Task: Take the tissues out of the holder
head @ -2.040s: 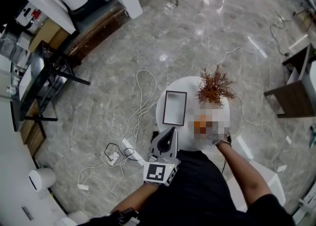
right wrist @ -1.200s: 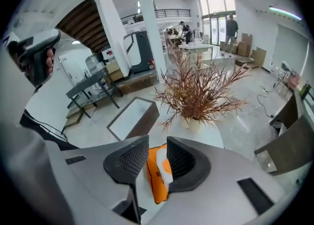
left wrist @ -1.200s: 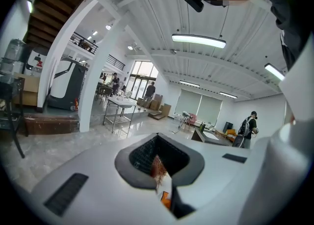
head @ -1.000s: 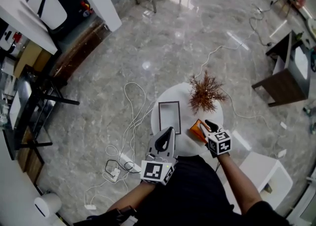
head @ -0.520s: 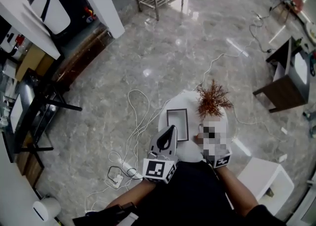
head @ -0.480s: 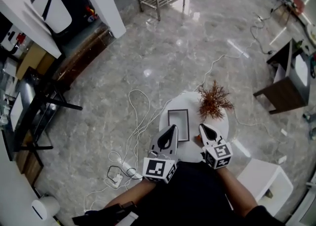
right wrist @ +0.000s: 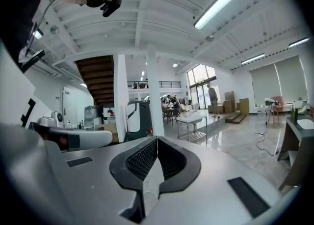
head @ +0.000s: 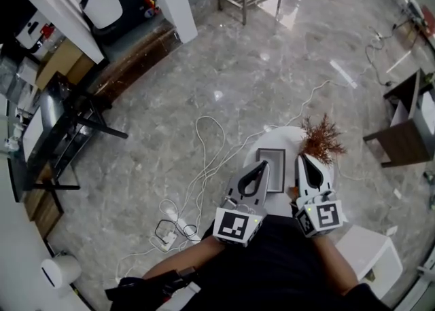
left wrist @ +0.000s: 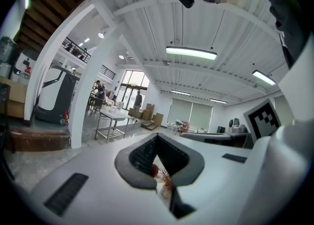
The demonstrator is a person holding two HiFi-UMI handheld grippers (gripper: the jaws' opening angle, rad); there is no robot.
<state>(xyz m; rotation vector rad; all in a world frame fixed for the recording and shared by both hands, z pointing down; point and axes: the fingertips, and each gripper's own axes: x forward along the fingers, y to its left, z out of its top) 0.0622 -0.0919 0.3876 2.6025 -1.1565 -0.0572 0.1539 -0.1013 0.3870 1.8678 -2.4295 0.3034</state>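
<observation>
Above round white table (head: 281,138), my left gripper (head: 261,167) held level, jaws pressed together, empty; orange holder (head: 295,192) shows between grippers at table's near edge; my right gripper (head: 304,158) level, pinching pale tissue (right wrist: 151,180).

A thin white tissue sheet (right wrist: 153,175) is pinched flat between the closed jaws of the right gripper (right wrist: 157,143), held up in the air and trailing down. The small orange tissue holder (head: 295,191) sits on the round white table (head: 285,140), with only a sliver showing just left of that gripper.
</observation>
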